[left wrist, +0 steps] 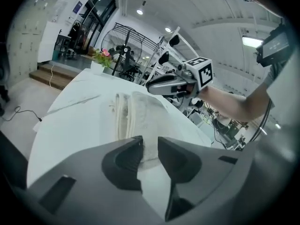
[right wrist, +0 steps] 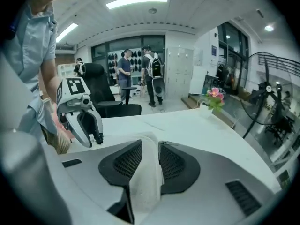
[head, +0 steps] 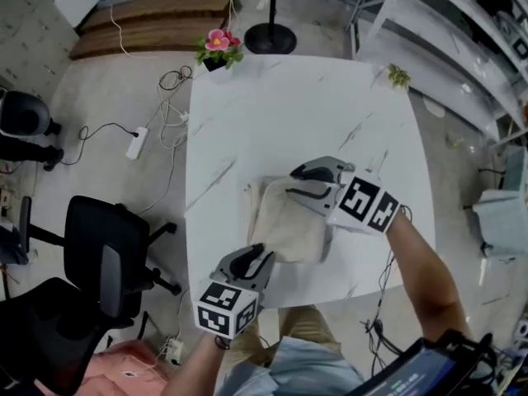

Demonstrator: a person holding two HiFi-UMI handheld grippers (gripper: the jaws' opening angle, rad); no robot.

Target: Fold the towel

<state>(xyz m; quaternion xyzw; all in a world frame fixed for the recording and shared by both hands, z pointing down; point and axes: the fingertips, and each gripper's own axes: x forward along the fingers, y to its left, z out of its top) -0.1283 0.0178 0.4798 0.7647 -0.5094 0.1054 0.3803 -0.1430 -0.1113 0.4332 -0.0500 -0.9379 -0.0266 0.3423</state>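
Observation:
A cream towel (head: 285,221), folded into a thick pad, lies on the white marble table (head: 280,114) toward its near edge. My left gripper (head: 257,254) is at the towel's near left corner. In the left gripper view its jaws (left wrist: 150,146) stand close together with the towel's (left wrist: 136,111) near edge pinched between the tips. My right gripper (head: 297,184) is over the towel's far right part. In the right gripper view, towel fabric (right wrist: 147,172) fills the narrow gap between its pads. Each gripper shows in the other's view: the right gripper (left wrist: 161,84) and the left gripper (right wrist: 89,135).
A pot of pink flowers (head: 219,48) stands at the table's far left corner and a small green sprig (head: 399,76) at the far right corner. Black office chairs (head: 107,254) stand left of the table. A fan base (head: 270,37) and cables lie on the floor beyond.

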